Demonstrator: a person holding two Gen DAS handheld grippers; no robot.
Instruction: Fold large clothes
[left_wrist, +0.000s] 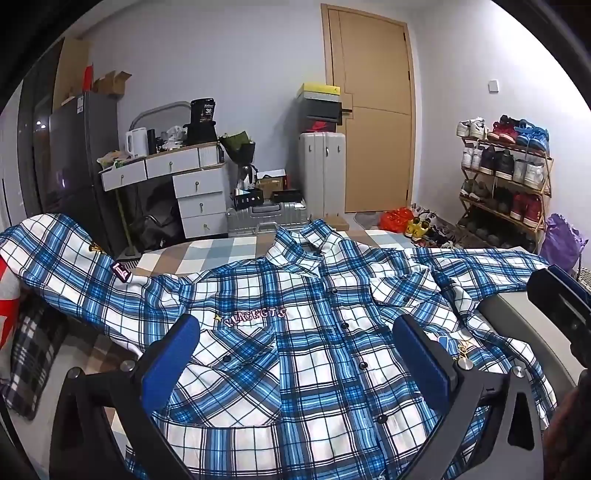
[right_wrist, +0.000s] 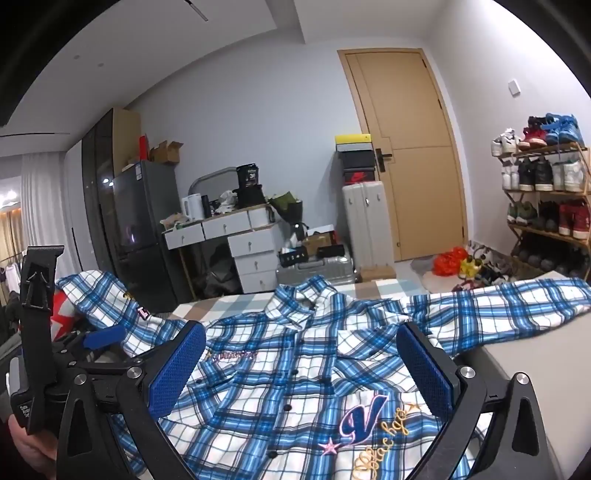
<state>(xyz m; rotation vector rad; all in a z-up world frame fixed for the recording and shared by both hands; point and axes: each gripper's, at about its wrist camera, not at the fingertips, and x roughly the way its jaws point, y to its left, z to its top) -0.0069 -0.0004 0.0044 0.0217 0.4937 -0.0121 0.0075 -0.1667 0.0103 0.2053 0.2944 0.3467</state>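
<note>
A: Left wrist view first: the left gripper (left_wrist: 295, 354) has its jaws wide apart over the shirt (left_wrist: 295, 387), nothing between the pads. The right gripper (right_wrist: 301, 363) is the same, apart and empty.

B: And the shirt?

A: Spread front-up on the bed (left_wrist: 207, 251), buttoned, collar (left_wrist: 306, 243) toward the door (left_wrist: 373, 110). One sleeve (left_wrist: 70, 254) runs off to the left over a pillow (left_wrist: 33, 343), the other (right_wrist: 498, 299) reaches right.

B: So the step is a first grasp, I'd judge. Take a sleeve or side edge, pinch one layer cleanly, and fold toward the button line.

A: Agreed. The left sleeve draped on the pillow may drag. The shoe rack (left_wrist: 506, 177), drawers (left_wrist: 199, 199) and suitcase (left_wrist: 321, 173) stand well clear.
</note>
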